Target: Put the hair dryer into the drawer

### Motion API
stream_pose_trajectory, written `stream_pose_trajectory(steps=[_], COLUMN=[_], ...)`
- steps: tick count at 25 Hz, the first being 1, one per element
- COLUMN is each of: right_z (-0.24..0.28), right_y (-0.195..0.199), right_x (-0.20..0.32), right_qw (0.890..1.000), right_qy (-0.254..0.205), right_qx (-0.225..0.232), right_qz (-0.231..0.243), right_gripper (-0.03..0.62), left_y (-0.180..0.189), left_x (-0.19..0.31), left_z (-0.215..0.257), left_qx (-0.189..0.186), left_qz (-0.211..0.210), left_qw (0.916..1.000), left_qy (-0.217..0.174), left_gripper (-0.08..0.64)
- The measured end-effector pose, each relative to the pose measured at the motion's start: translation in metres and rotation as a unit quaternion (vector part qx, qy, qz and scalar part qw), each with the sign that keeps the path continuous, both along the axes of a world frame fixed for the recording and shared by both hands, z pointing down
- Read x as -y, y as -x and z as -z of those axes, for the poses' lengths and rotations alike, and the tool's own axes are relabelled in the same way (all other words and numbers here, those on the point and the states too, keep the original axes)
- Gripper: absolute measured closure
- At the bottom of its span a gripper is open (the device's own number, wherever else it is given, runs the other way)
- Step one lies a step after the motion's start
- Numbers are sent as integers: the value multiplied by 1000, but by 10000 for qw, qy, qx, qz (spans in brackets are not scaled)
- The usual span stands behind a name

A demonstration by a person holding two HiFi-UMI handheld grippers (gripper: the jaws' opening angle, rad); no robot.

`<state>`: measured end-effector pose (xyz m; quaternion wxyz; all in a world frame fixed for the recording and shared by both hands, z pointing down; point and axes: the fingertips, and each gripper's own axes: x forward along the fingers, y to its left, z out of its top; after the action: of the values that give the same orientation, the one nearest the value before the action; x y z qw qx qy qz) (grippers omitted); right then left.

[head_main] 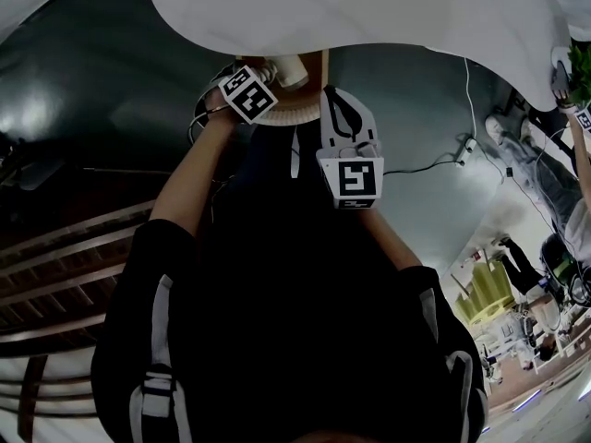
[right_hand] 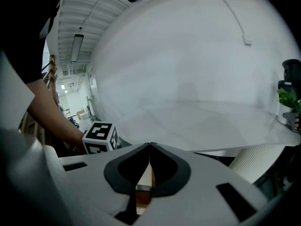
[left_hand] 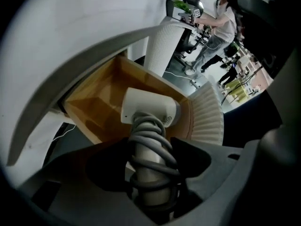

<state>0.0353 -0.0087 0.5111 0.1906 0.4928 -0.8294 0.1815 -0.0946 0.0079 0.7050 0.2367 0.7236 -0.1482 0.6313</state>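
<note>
Jaws on white, cord-wrapped hair dryer [left_hand: 150, 111]

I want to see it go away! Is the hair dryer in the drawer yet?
Not yet. Done: the drawer is open and the hair dryer, cord wound round its handle, is picked up. In hand: the left gripper clamps that handle, holding it over the open drawer. Left: lower it in, let go, maybe shut the drawer.

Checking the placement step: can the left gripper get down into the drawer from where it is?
Probably yes. The left gripper, shut on the hair dryer, hangs over the drawer, which stands open with bare wood inside. Nothing shows between them. Only the white tabletop overhanging it is close.
</note>
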Motion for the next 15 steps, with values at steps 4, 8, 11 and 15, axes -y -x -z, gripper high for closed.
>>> stream_pose_trajectory(steps=[4, 8, 11, 15], right_z=[-3, -4, -6, -9], right_y=[-1, 1, -2, -7], right_x=[-1, -1, 1, 3], right_qw=[10000, 9999, 9999, 9998], right_qy=[49, 87, 118, 146], right_qx=[-13, 20, -13, 9], right_qz=[-40, -84, -97, -116], right_gripper=[569, 569, 569, 569], left_y=[-2, -2, -3, -4], left_x=[0, -1, -1, 1], left_z=[-14, -24, -34, -41], left_qx=[160, 275, 354, 468], left_qz=[-530, -803, -861, -965], left_qw=[9985, 9964, 9956, 9941], left_qy=[50, 91, 140, 163], left_gripper=[278, 276, 275, 273])
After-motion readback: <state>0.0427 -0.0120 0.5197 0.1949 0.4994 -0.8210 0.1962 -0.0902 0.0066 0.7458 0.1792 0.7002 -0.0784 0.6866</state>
